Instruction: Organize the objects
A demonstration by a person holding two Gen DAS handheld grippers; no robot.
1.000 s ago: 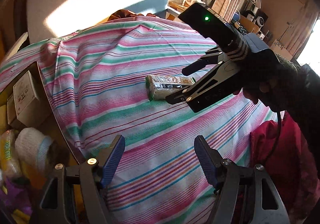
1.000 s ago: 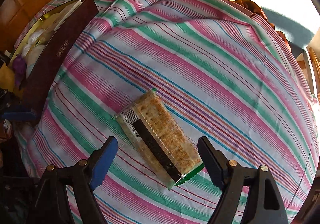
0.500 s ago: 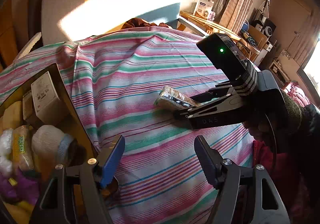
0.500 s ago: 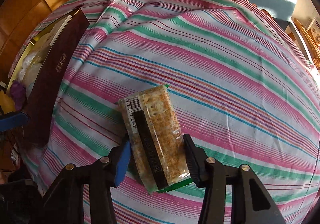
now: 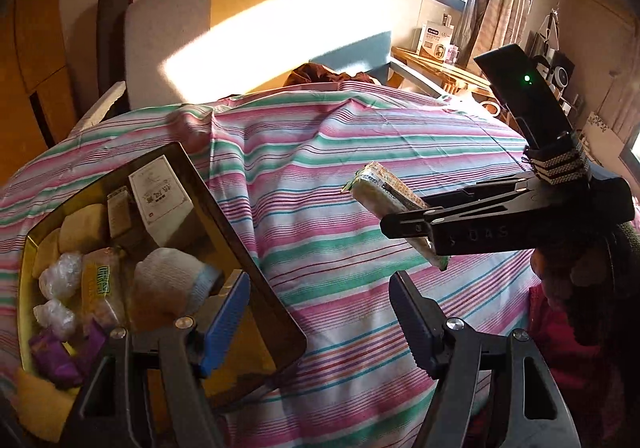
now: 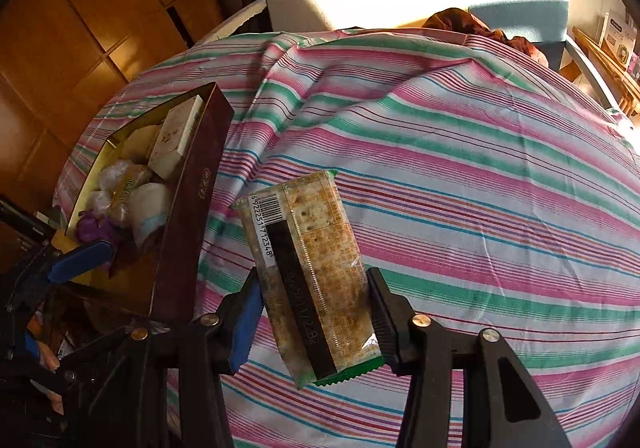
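Right hand-held gripper (image 6: pixel 314 314) is clamped on the cracker packet (image 6: pixel 308 268), lifted clear of the striped cloth (image 6: pixel 460 215). Left hand-held gripper (image 5: pixel 316 316) hovers half open and empty near the box (image 5: pixel 240 248) at left. Carry the packet level, since crinkly film over brittle crackers crushes easily, and lower it flat among the soft wrapped snacks.

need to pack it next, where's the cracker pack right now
The cracker pack is clamped in the right hand-held gripper, lifted above the striped cloth, just right of the open box.
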